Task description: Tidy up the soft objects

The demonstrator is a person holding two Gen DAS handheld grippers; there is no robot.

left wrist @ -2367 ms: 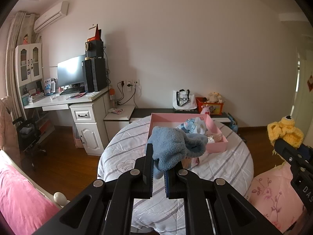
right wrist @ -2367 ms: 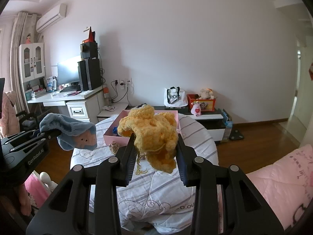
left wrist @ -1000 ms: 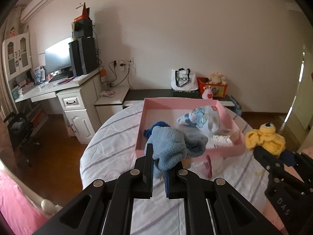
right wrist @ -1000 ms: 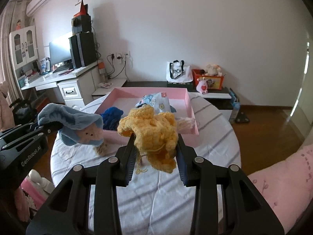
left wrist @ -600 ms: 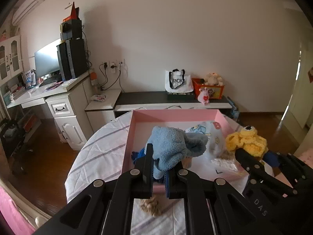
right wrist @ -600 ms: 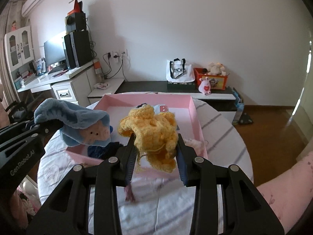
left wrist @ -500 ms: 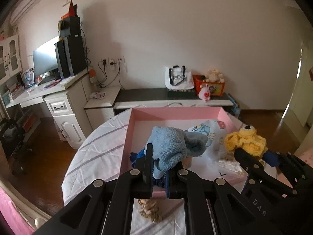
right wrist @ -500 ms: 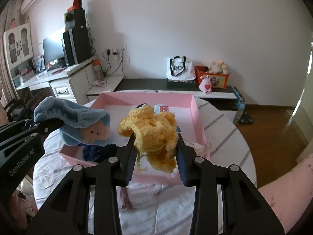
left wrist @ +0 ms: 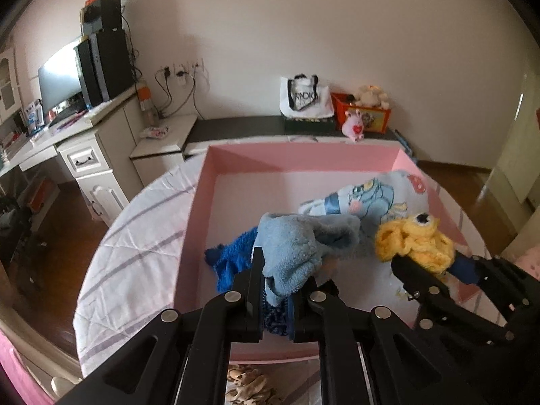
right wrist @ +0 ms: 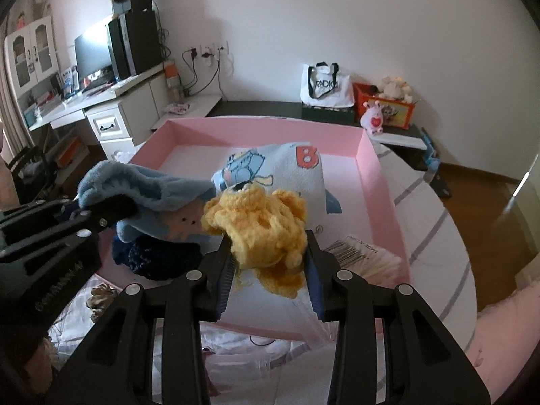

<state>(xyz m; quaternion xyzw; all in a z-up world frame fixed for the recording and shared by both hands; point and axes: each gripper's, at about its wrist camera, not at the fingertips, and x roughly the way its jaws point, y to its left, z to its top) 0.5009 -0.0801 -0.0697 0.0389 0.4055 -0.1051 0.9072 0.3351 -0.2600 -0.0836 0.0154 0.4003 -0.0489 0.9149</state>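
Pink tray [left wrist: 199,202] on the table lies beneath both tongs, left [left wrist: 275,298] pinching a blue plush [left wrist: 293,246], right [right wrist: 268,266] pinching a yellow knit toy [right wrist: 263,226]; placing step, releasing next.

Two grippers, left gripper [left wrist: 275,271] and right gripper [right wrist: 268,253], one pink tray [left wrist: 303,157], one light-blue plush [left wrist: 297,246], one yellow knitted toy [right wrist: 260,222], one printed cloth [right wrist: 287,165], one dark-blue knit [left wrist: 229,260].

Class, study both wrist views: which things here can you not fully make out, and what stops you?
- Dark blue knit item: left wrist view, mostly hidden under the light blue plush toy.
- Beige object: cut off by the bottom edge and the left gripper.
- Barcode label: right wrist view, print too small.
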